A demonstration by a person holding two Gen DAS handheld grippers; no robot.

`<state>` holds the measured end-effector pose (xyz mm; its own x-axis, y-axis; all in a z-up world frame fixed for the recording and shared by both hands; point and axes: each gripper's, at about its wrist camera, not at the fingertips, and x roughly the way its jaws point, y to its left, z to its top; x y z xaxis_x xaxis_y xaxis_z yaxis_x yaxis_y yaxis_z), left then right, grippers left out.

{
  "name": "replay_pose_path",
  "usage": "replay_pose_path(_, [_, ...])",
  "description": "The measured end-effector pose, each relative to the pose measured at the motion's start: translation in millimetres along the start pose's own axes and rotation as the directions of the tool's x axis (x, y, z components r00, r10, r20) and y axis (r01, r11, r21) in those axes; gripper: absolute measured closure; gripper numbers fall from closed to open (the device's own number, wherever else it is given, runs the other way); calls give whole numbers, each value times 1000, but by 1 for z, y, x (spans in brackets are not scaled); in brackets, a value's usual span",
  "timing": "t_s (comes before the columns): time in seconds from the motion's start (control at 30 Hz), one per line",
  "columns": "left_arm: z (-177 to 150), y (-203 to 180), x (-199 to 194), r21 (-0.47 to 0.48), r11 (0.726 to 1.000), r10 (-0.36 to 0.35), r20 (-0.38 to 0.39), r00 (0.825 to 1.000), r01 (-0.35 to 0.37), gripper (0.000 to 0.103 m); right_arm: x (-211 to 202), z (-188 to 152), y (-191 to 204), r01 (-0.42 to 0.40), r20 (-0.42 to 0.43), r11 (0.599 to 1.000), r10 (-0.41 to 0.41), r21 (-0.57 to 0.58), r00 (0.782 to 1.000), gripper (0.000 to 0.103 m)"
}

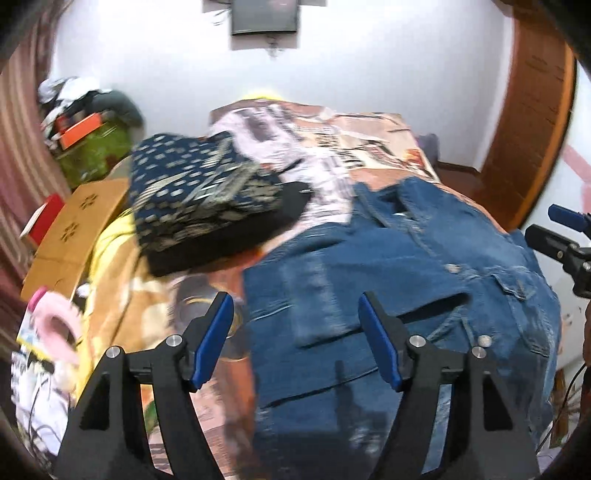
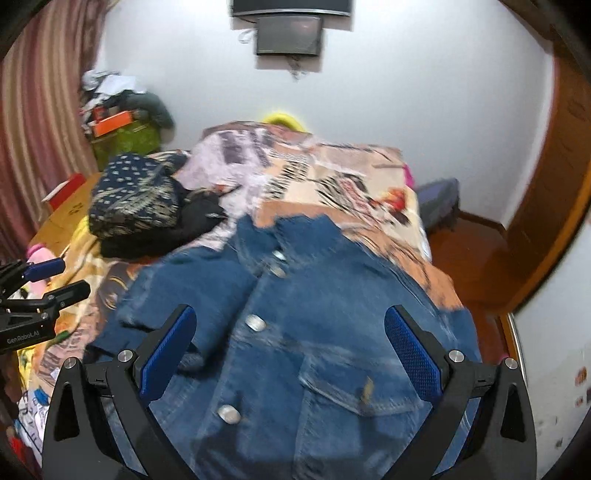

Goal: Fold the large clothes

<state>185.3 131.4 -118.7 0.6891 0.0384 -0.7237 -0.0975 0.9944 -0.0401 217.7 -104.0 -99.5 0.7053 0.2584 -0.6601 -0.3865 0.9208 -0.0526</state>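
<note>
Your bed (image 2: pixel 369 173) wears a soft printed blanket in peach and lilac. The denim jacket (image 2: pixel 303 332) lies across the bed's near end, stiff blue twill with round metal buttons and a flapped pocket. Toward the bed's left edge sits a folded stack of clothes (image 2: pixel 136 206), navy dotted print on top. Your left gripper (image 1: pixel 295 332) and right gripper (image 2: pixel 290 354) hover above the denim, jaws spread, empty.

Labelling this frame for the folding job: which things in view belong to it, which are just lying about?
Job:
blue denim jacket with metal buttons
patterned bedspread it lies on

Lying about:
folded navy patterned cloth
black garment under it
orange box
brown cardboard box
wall-mounted screen
</note>
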Motion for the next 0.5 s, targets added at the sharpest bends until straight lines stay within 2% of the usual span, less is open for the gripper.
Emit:
replay_pose_path(0.1, [-8,24,-1,-45,998,38,-13,999,-38,34,11,9,20,-57,-9,997,57,-48,998,2])
replay_pose_path(0.27, [-26,55,5,-113,991,66,-54,996,-71,34,32,13,57,-104,-59,983,96,-150,994,2])
replay_pose_path(0.4, [-45,68,13,-148,984,88,-92,992,-101,34,56,5,92,-158,-135,956,127,-246,983,2])
replay_pose_path(0.5, [-58,73,19,-171,981,68,-117,991,-88,34,76,-4,113,-216,-211,932,157,-292,965,3])
